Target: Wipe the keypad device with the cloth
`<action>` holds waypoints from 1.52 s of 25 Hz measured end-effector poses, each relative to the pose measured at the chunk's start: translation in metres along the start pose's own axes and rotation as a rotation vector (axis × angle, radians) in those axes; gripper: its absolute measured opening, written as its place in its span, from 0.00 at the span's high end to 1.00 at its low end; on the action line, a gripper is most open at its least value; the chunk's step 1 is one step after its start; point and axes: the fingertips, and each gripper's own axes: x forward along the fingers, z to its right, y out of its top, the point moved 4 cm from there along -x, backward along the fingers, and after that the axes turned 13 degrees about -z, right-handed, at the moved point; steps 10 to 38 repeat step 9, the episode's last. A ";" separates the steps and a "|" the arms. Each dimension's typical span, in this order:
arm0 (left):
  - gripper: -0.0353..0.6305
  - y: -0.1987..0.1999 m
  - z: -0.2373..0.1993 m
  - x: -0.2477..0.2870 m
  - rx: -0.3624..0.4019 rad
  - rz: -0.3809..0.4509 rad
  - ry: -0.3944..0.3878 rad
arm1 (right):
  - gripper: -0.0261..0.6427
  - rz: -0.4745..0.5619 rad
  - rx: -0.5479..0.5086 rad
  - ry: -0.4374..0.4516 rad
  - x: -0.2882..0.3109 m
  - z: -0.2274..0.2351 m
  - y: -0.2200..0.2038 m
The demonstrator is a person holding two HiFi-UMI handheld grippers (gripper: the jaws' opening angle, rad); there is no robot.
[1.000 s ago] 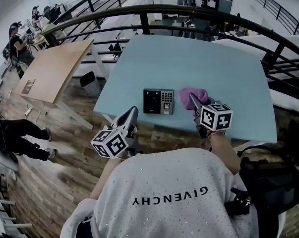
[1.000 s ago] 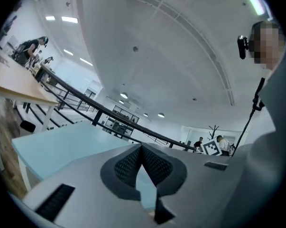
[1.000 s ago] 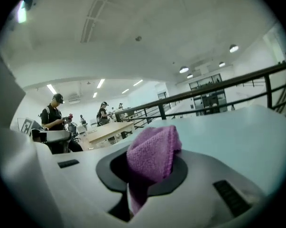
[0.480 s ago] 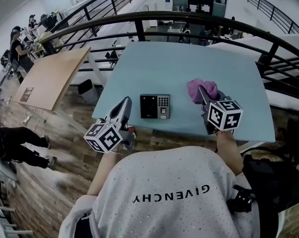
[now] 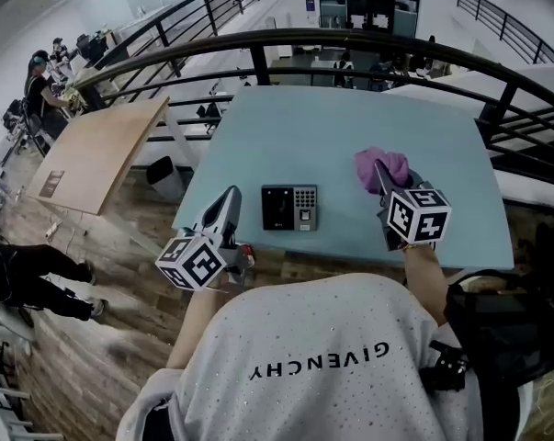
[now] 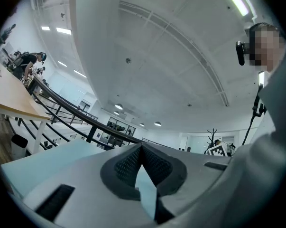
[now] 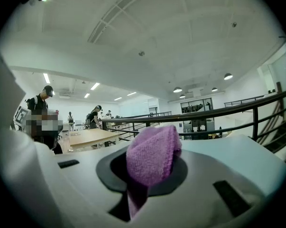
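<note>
Head view: the keypad device (image 5: pixel 289 208) lay by the near edge of the blue table (image 5: pixel 350 108). My right gripper (image 5: pixel 383 175) held the purple cloth (image 5: pixel 379 165) raised to its right, well apart from it. I judged the wiping not begun. My left gripper (image 5: pixel 231 200) hovered to its left. Nothing obstructed.
Left gripper view: my jaws met, empty.
Right gripper view: my jaws clamped the cloth (image 7: pixel 152 156).

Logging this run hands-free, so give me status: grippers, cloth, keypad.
Left gripper shut, empty, by table near edge. Right gripper shut on cloth, right of keypad. Keypad flat, nothing touching it, path clear.
</note>
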 end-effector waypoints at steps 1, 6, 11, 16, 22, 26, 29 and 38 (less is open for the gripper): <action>0.94 0.001 -0.001 0.002 0.001 0.001 -0.002 | 0.91 -0.002 0.001 0.000 0.001 0.001 -0.001; 0.94 0.004 -0.004 0.009 0.010 0.003 -0.007 | 0.91 -0.008 0.001 -0.005 0.010 0.005 -0.002; 0.94 0.005 -0.008 0.013 0.011 -0.002 -0.005 | 0.91 -0.015 0.001 -0.004 0.015 0.006 -0.002; 0.94 0.005 -0.008 0.013 0.011 -0.002 -0.005 | 0.91 -0.015 0.001 -0.004 0.015 0.006 -0.002; 0.94 0.005 -0.008 0.013 0.011 -0.002 -0.005 | 0.91 -0.015 0.001 -0.004 0.015 0.006 -0.002; 0.94 0.005 -0.008 0.013 0.011 -0.002 -0.005 | 0.91 -0.015 0.001 -0.004 0.015 0.006 -0.002; 0.94 0.005 -0.008 0.013 0.011 -0.002 -0.005 | 0.91 -0.015 0.001 -0.004 0.015 0.006 -0.002; 0.94 0.005 -0.008 0.013 0.011 -0.002 -0.005 | 0.91 -0.015 0.001 -0.004 0.015 0.006 -0.002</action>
